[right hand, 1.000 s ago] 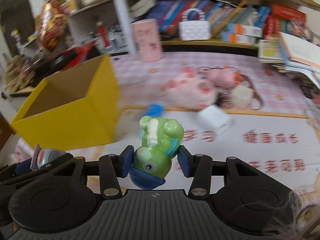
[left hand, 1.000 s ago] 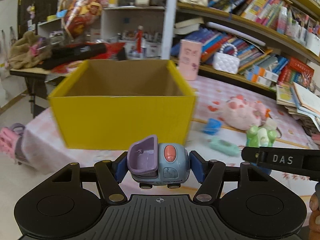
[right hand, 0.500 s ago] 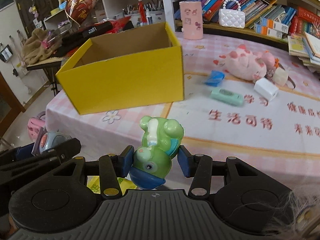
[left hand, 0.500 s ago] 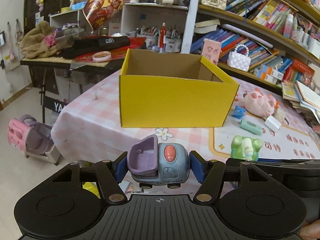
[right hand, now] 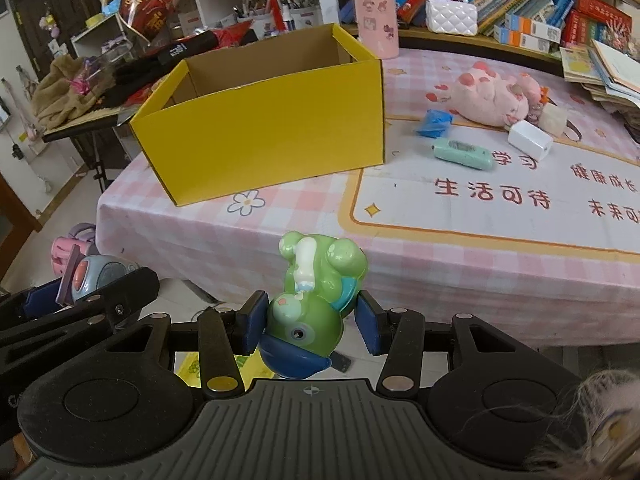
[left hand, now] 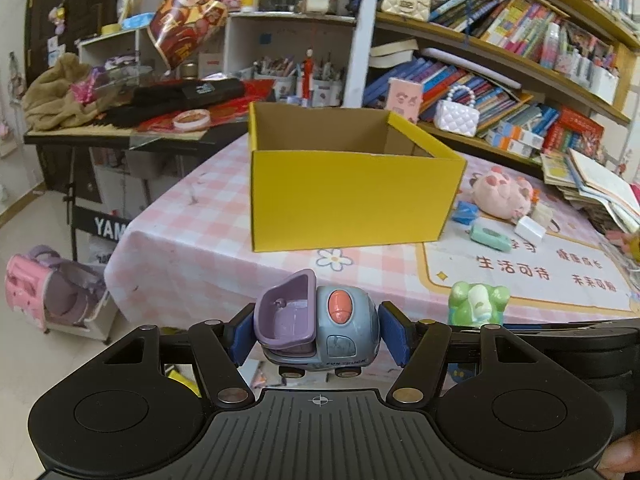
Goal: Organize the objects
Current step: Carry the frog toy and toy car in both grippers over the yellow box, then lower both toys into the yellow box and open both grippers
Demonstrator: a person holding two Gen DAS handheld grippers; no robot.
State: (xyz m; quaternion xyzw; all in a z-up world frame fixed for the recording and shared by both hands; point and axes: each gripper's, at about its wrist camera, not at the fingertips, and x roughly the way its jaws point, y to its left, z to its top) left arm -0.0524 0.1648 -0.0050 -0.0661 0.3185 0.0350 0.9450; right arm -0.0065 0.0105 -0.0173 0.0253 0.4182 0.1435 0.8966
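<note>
Item one: my left gripper (left hand: 318,334), blue pads pinching a grey-blue plastic toy truck with a purple scoop (left hand: 316,320) by its sides, wheels hanging free.

Item two: my right gripper (right hand: 310,322), clamped on a glossy green plastic frog figure (right hand: 316,280), held upside down.

Destination: open yellow cardboard box (left hand: 344,192) on the pink checked tablecloth (left hand: 192,240), well ahead of both grippers, which hang off the table's near edge.

Risks: the rounded frog may squirt from flat pads; either toy released short of the box drops to the floor.
</note>
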